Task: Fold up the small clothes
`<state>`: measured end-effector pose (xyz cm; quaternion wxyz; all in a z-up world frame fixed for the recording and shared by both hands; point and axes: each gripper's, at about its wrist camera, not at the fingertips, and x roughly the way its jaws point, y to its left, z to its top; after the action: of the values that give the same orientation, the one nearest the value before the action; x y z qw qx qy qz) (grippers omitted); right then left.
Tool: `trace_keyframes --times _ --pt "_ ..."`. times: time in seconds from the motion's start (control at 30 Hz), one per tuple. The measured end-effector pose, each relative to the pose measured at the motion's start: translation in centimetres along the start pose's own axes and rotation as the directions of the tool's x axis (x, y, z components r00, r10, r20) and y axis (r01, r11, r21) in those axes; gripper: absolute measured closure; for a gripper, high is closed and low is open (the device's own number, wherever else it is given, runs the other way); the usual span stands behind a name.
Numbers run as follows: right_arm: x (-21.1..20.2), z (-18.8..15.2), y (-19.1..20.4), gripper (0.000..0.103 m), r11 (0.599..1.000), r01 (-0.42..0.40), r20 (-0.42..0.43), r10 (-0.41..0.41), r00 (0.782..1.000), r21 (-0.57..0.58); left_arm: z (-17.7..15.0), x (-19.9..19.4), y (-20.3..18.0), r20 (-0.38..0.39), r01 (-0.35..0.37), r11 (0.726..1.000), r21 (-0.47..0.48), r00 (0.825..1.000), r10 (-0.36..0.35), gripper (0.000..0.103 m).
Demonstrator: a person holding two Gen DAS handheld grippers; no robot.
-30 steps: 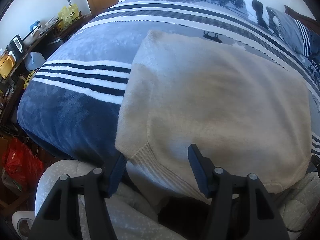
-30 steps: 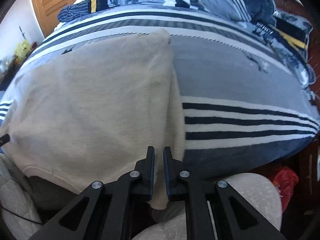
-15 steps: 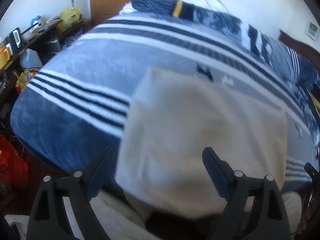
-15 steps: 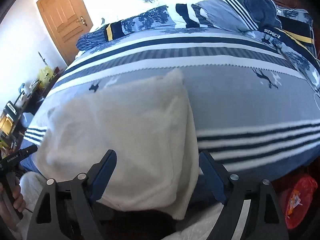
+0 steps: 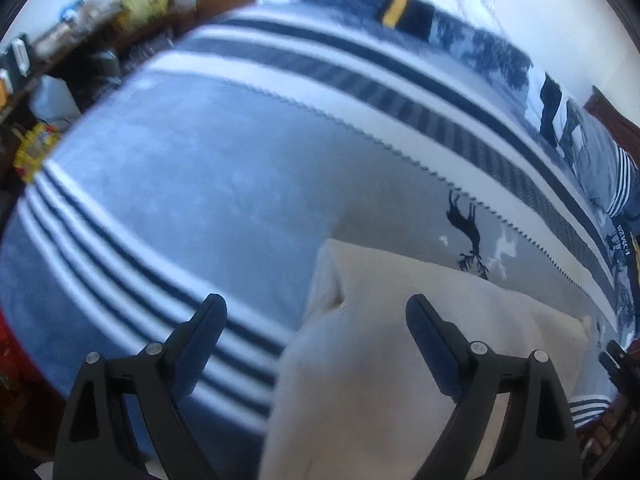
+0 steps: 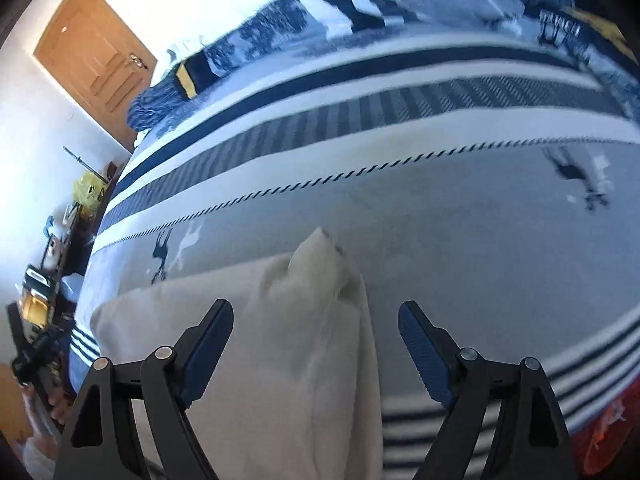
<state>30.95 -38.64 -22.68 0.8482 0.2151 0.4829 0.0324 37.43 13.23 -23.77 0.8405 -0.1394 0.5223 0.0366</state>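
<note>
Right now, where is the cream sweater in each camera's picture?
Left wrist view: the cream sweater fills the lower right, under the open left gripper.
Right wrist view: the cream sweater lies in the lower left and middle, under the open right gripper.
Shared landmark: the dark deer print on the blanket, just beyond the sweater's far edge in both.

the folded garment (image 5: 400, 360) lies on the bed (image 5: 200, 184), at its near edge. the left gripper (image 5: 316, 344) hangs above the garment's left edge, the right gripper (image 6: 316, 340) above its right edge, neither touching it. pillows (image 6: 280, 28) sit at the bed's far end. a door (image 6: 96, 60) stands behind the bed, and a cluttered shelf (image 5: 60, 52) to its left.
</note>
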Motion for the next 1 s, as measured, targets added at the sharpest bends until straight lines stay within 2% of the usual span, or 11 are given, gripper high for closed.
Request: trace_keyframes --times 0.1,0.23,0.3,0.37,0.43,0.5,0.53,0.6,0.77,0.87,1.0 --pt "3.8 2.2 -1.4 0.015 0.998 -0.026 -0.074 0.030 0.997 0.054 1.2 4.1 -0.7 -0.087 0.020 1.000 -0.013 0.996 -0.021 0.013" --pt "8.2 3.2 -2.3 0.015 0.995 -0.032 -0.165 0.046 0.985 0.090 1.6 7.2 -1.5 -0.142 0.047 0.999 -0.021 0.989 -0.050 0.016" --pt "9.7 2.9 -2.6 0.019 0.993 -0.052 -0.198 0.073 0.978 0.110 1.7 7.6 -1.6 -0.137 0.053 0.998 -0.034 0.989 -0.058 0.033" --pt "9.7 2.5 -2.4 0.032 0.996 -0.022 -0.180 0.037 0.983 0.088 1.4 7.3 -1.6 -0.118 0.079 0.996 -0.038 0.990 -0.082 0.050" --pt "9.7 2.0 -2.3 0.062 0.998 -0.013 -0.181 0.025 0.983 0.067 1.0 6.8 -1.6 -0.091 0.069 0.997 -0.030 0.993 -0.071 0.068" --pt "9.6 1.8 -2.0 0.081 0.998 -0.033 -0.188 0.044 0.981 0.059 0.5 6.1 -1.8 -0.056 0.054 0.998 -0.018 0.997 -0.055 0.080" --pt "9.4 1.9 -2.1 0.089 0.997 -0.042 -0.191 0.053 0.980 0.059 0.3 5.7 -2.1 -0.040 0.042 0.999 -0.010 0.998 -0.042 0.082" --pt "8.8 1.9 -1.8 0.094 0.999 -0.032 -0.178 0.040 0.983 0.044 0.0 4.5 -2.7 0.006 0.013 1.000 0.010 1.000 -0.013 0.085" --pt "4.4 2.5 -0.3 0.098 1.000 -0.011 -0.075 0.012 0.997 0.017 -0.7 -0.8 -4.7 0.141 -0.053 0.997 0.063 0.989 0.044 0.086" --pt "0.9 2.9 1.1 0.099 1.000 0.009 0.002 -0.009 1.000 -0.010 -1.2 -4.2 -5.9 0.226 -0.088 0.992 0.090 0.972 0.066 0.087" --pt "-3.7 3.3 2.2 0.100 1.000 0.020 0.106 -0.017 0.994 -0.019 -1.2 -7.7 -6.9 0.276 -0.062 0.994 0.088 0.961 0.035 0.087"
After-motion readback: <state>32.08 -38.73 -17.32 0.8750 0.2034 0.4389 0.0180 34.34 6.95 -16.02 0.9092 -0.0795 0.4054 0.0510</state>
